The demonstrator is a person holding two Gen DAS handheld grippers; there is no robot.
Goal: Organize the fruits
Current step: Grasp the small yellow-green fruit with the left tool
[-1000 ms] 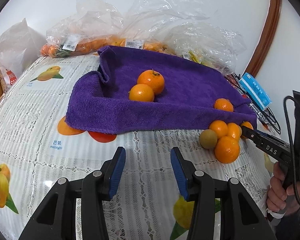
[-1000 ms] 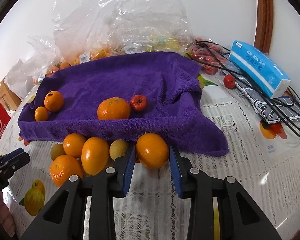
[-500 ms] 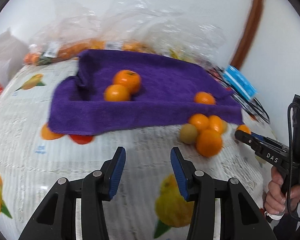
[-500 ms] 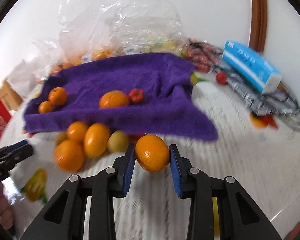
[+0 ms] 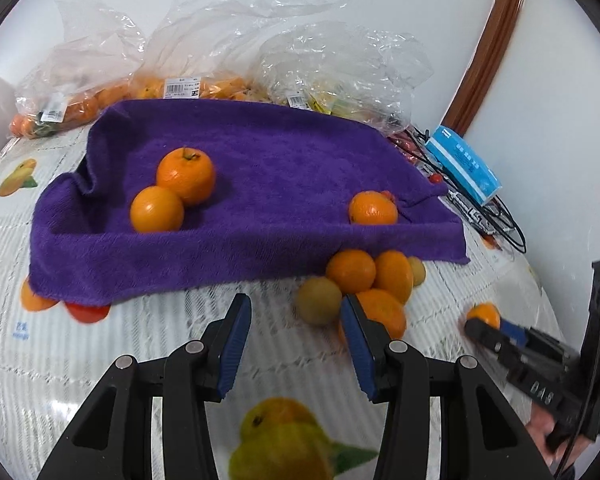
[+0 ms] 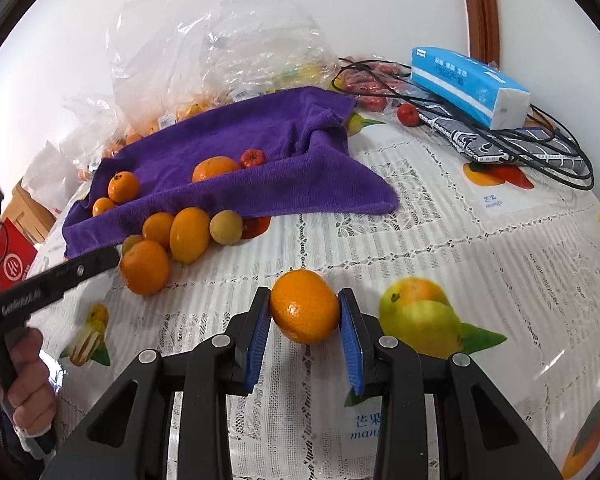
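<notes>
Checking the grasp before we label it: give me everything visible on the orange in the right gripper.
The orange is small, roundish and bright, with a glossy dimpled peel and a stub of stem at its top. It sits between the blue pads of the right gripper, one pad pressing each flank, near the fingertips, with its top and bottom bulging past them. It hangs over the lace-patterned tablecloth, apart from the loose fruit pile by the purple towel. Only its tip shows in the left wrist view.
</notes>
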